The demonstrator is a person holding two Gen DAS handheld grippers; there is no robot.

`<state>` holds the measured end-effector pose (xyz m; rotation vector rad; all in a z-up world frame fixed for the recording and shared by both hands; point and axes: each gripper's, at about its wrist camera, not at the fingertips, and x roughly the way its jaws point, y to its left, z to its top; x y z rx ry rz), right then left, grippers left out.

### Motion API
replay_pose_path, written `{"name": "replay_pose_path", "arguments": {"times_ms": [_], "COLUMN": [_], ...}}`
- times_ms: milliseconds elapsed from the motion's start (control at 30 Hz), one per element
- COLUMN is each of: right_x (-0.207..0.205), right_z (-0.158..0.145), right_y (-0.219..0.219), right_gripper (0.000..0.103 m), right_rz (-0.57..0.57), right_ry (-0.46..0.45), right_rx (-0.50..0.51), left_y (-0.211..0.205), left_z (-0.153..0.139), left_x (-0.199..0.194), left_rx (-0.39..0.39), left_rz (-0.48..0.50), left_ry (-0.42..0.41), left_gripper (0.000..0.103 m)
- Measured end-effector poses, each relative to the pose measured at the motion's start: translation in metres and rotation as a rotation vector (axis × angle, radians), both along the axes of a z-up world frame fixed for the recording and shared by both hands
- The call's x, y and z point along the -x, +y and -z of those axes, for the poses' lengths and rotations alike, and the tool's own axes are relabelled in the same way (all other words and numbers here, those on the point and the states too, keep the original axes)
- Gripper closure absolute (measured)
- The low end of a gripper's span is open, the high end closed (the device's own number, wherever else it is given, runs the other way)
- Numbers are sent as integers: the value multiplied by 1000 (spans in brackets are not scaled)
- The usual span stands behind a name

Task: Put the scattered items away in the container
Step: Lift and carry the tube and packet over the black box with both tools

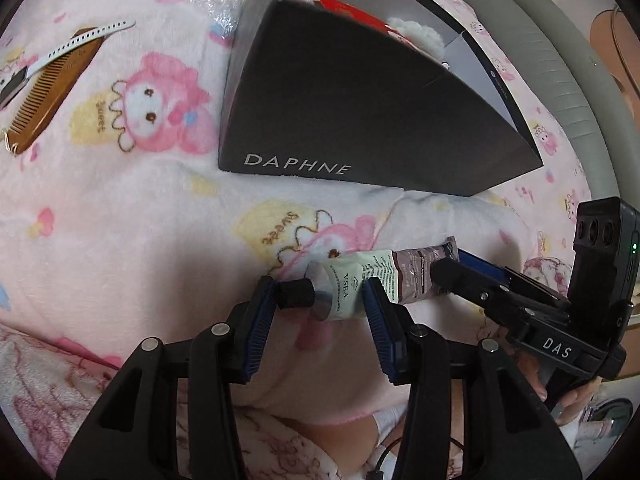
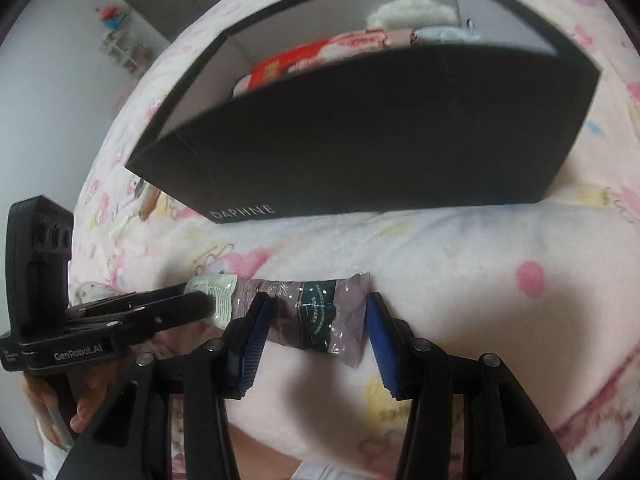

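Just before the DAPHNE box (image 1: 360, 120), both released tongs, left (image 1: 320, 312) and right (image 2: 312, 320), straddle the cream tube (image 1: 376, 280), apparently readying a lift.

My two wrist views sit low and close, sharing the tube (image 1: 372, 284) (image 2: 300, 312), box (image 1: 360, 120) (image 2: 360, 140) at twelve o'clock.

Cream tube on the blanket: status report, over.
Left gripper open around black-capped cream tube. Right gripper open around its crimped end. Black cardboard box beyond, path clear.
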<state>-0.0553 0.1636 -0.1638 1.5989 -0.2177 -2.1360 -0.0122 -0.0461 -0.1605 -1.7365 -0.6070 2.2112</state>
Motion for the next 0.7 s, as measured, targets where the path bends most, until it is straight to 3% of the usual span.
{"name": "replay_pose_path", "arguments": {"times_ms": [233,333,433,567,700], "right_x": [-3,-1,-2,-7,-10], "right_z": [-16,-5,-3,-21,-73], "right_y": [14,8,2,11,22], "right_gripper": [58,58,59,66,65], "right_rz": [11,-8,-12,11,8], "right_ry": [85,23,28,52,184], "right_rx": [43,38,19,46,79], "left_y": [-14,-9,-8,-9,-6], "left_z": [1,6,2,-31,-89], "left_x": [-3,0,-2,-16,-9], "left_rx": [-79,-62,-51,-73,-62], "left_rz": [-49,-32,-18,-31,-36], "left_ry": [34,16,24,77,202], "left_gripper": [57,55,56,59,61]}}
